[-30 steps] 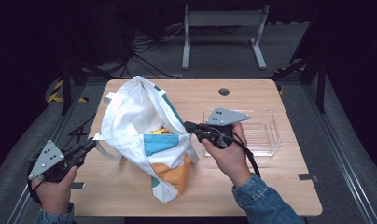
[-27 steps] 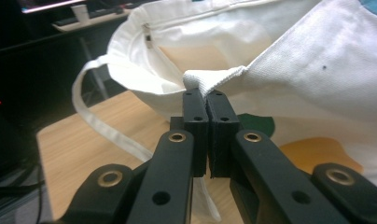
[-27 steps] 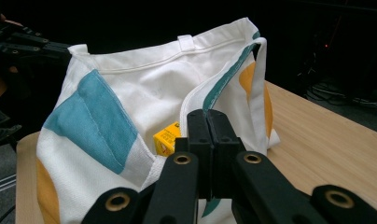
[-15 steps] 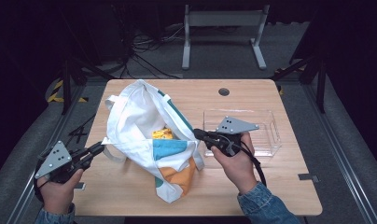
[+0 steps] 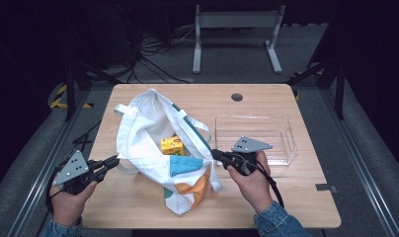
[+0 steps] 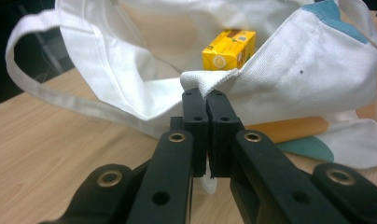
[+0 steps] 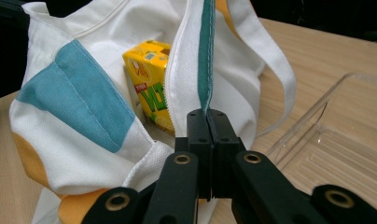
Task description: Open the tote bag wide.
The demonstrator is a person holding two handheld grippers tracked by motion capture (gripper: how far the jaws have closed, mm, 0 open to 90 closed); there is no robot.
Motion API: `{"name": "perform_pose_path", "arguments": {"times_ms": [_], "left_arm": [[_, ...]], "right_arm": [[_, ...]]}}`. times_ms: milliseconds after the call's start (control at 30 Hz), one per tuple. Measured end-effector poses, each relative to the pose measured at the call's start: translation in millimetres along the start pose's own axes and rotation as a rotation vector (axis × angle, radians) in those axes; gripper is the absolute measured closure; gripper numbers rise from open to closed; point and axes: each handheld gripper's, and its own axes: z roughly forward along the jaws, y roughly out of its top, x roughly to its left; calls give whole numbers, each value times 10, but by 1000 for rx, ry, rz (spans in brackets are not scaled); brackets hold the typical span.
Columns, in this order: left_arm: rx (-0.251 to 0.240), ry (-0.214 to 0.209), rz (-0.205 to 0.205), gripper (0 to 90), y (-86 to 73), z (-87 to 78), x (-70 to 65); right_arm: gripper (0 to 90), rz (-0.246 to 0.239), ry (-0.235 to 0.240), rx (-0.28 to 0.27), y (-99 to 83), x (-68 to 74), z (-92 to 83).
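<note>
Cloth this soft will sag and fold, so the tote bag (image 5: pixel 160 148) at centre frame on the table (image 5: pixel 296 202) is best held by its hemmed rim, where the left gripper (image 5: pixel 110 163) and right gripper (image 5: pixel 216 154) are both clamped.

- A wooden table (image 5: pixel 138 207) with rounded corners is seen; a round grommet hole (image 5: pixel 236 97) is set near its far edge.
- A white tote bag (image 5: pixel 143 143) with teal and orange patches is laid on the left half, its mouth held open.
- A clear plastic tray (image 5: pixel 281 136) is placed on the right half, near the bag.
- The near strip of the tabletop is left bare.
</note>
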Motion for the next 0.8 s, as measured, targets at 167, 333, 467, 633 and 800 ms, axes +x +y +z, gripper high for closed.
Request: {"name": "perform_pose_path", "arguments": {"times_ms": [167,333,467,633,800], "left_arm": [[16,-11,9,879,-6,39,-15],[41,-16,0,879,-33,85,-27],[49,0,6,879,-44,92,-12],[36,47,-22,880,-48,72,48],[12,104,-42,880,-31,20,115]], "right_arm": [[892,2,-23,30,-96,-22,42],[891,28,-43,82,-199,-32,129],[891,52,-36,117,-294,-28,220],[890,86,12,140,-366,43,351],[887,73,46,127,-341,120,391]]}}
